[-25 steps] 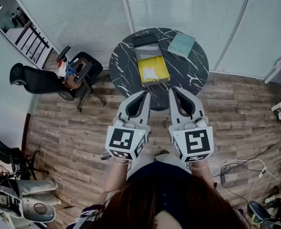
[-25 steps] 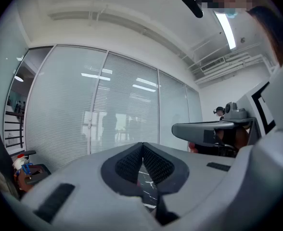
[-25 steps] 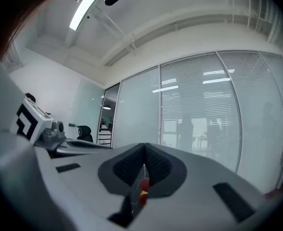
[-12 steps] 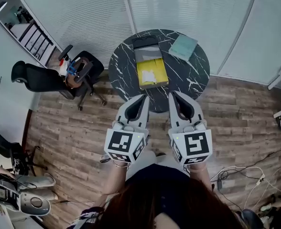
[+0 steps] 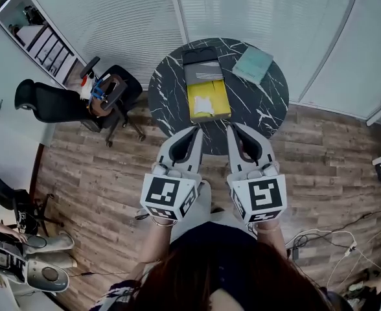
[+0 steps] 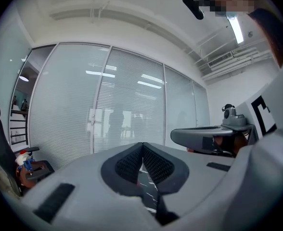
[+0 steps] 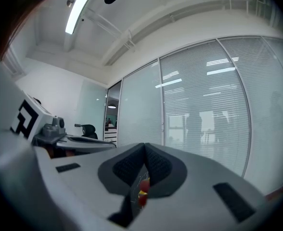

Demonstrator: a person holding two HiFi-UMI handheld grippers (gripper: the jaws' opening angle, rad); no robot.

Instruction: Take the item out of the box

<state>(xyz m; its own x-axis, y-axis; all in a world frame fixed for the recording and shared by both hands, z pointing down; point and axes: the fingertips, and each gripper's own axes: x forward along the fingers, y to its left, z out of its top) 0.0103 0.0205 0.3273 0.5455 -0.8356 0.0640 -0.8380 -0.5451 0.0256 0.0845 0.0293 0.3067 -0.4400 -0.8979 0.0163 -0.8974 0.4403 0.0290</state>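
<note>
On the round black marble counter [image 5: 168, 86] the open box [image 5: 203, 72] lies from the middle toward the far edge, with the yellow item [image 5: 209, 102] inside its near half and a teal book [image 5: 253, 64] at the far right edge. The left gripper [image 5: 197, 129] and right gripper [image 5: 231, 127] hang side by side over the near edge. Both have their jaws pressed together on nothing, apart from the box.
</note>
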